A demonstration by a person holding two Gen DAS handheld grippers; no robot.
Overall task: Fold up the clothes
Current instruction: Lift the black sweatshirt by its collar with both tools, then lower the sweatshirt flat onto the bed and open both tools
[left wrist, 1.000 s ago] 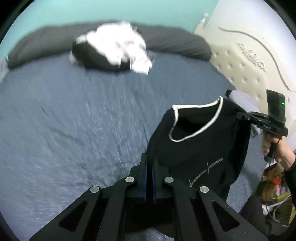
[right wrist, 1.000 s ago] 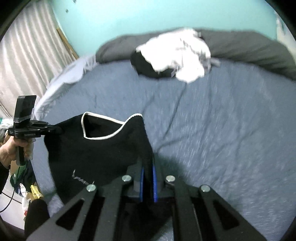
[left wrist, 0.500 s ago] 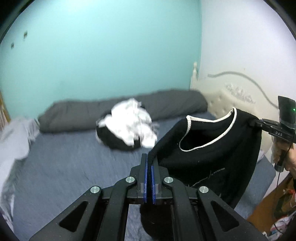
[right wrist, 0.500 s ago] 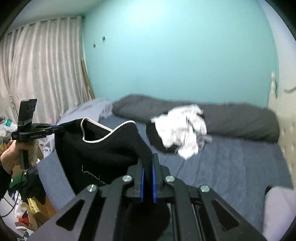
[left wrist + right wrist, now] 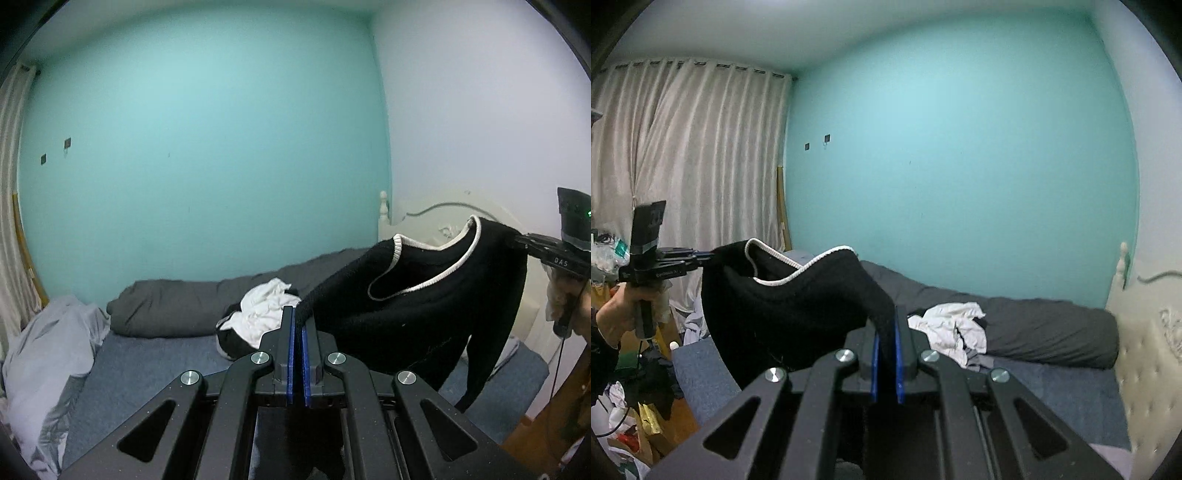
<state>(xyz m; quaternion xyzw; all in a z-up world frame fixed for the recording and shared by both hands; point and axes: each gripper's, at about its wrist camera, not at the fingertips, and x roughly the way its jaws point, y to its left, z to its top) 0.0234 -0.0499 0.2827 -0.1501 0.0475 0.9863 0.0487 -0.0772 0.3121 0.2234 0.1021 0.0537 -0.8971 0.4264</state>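
Both views have tilted upward since a second ago: the bed surface then filled the frames, and the teal wall now does, with the black sweater (image 5: 417,317) raised higher off the bed (image 5: 147,373).

Left tongs (image 5: 296,354): closed, pinching one shoulder of the sweater between the blue pads. Right tongs (image 5: 886,358): closed on the opposite shoulder, cloth visibly clamped between the pads.

Sweater hangs in the air between the two tongs, neckline uppermost, its white-trimmed V collar (image 5: 424,269) sagging open. The body and one sleeve drape downward; whether the hem touches the bed cannot be told.

On the bed, well behind the sweater: a heap of white and black clothes (image 5: 258,317) lying against a long grey bolster (image 5: 173,310) at the wall. A pale crumpled quilt (image 5: 44,354) lies at the bed's left edge. A cream headboard (image 5: 1145,343) stands at the right. Curtains (image 5: 690,166) hang at the left of the right wrist view.
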